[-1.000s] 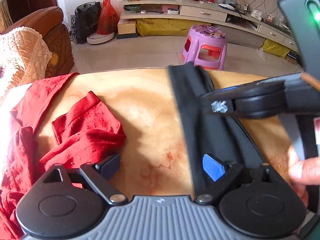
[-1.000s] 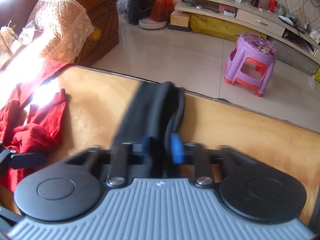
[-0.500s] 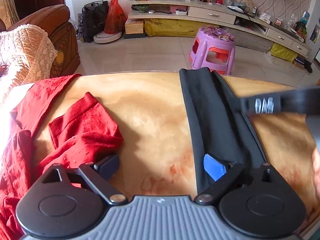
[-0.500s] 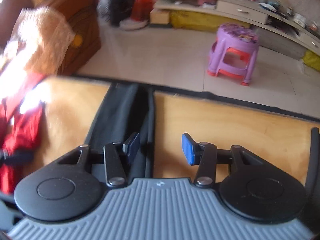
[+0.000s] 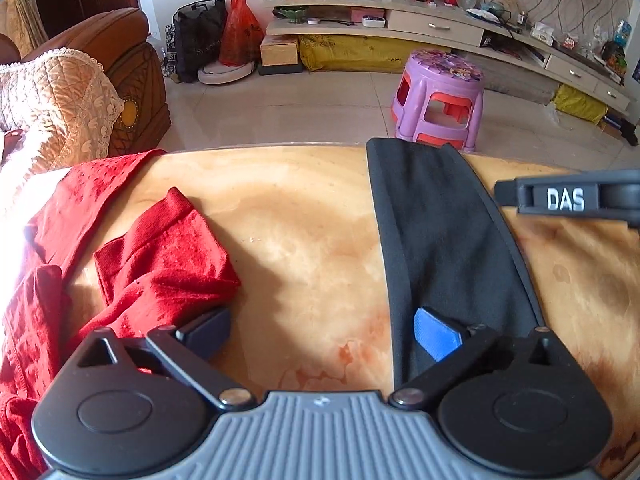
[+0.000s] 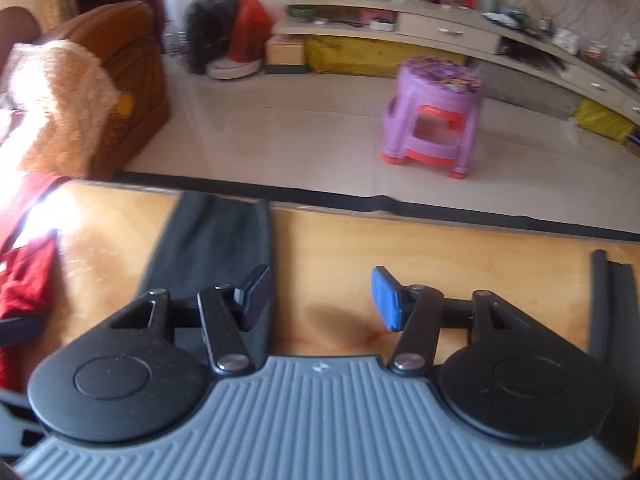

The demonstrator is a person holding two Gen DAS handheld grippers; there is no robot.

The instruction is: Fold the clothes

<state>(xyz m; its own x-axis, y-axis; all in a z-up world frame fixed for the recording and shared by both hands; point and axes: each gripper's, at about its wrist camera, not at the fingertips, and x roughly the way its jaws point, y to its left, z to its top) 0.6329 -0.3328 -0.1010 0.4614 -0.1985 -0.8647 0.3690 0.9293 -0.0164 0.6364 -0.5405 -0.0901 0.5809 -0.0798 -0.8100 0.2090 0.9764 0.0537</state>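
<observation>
A black garment (image 5: 444, 240), folded into a long narrow strip, lies flat on the tan table (image 5: 304, 232) and reaches its far edge; it also shows in the right wrist view (image 6: 216, 244). A crumpled red garment (image 5: 160, 264) lies at the table's left, also visible in the right wrist view (image 6: 24, 280). My left gripper (image 5: 320, 328) is open and empty above the table, its right pad over the strip's near end. My right gripper (image 6: 320, 300) is open and empty, just right of the strip; one finger of it shows in the left wrist view (image 5: 568, 200).
A purple plastic stool (image 5: 440, 100) stands on the floor beyond the table. A brown sofa with a cream cover (image 5: 76, 92) is at the left. A long low shelf unit (image 5: 440, 28) with clutter runs along the back wall. Another dark strip (image 6: 612, 304) lies at the table's right.
My right gripper let go of the black strip, opened wide and moved off to the right. The strip now lies flat. My left gripper stayed open and nearly still.
</observation>
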